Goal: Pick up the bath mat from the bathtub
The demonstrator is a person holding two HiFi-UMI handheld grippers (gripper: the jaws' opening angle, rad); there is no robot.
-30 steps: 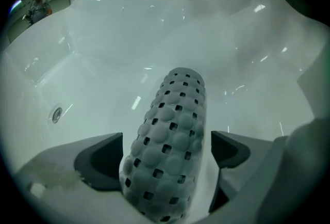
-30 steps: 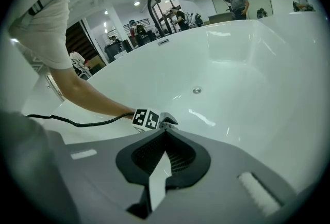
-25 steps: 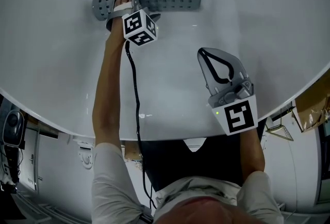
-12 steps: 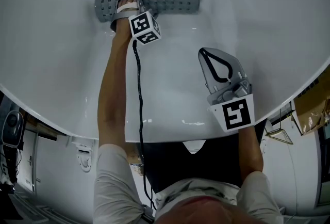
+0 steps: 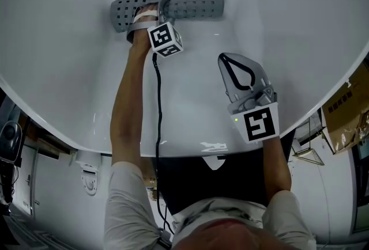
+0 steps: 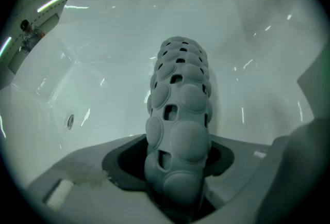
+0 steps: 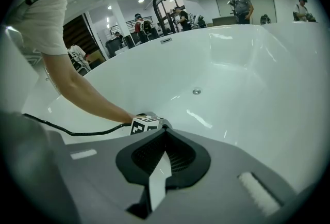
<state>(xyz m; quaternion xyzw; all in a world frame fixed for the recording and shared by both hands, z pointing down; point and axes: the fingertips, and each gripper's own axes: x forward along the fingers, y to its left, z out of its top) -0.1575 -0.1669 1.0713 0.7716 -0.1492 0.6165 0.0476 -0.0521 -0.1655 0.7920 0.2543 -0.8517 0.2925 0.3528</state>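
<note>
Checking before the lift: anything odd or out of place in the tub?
Only the bath mat: it lies rolled into a tube on the bathtub floor, not spread flat. The left gripper is closing its jaws with the roll between them. The right gripper hangs shut and empty. No spill or damage shows.

Grey perforated bath mat (image 5: 190, 4), white bathtub (image 5: 300, 30)

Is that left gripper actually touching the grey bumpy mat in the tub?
Touching. The left gripper view shows the bath mat wedged between the left gripper's closing jaws, its sides pressed against them.
</note>
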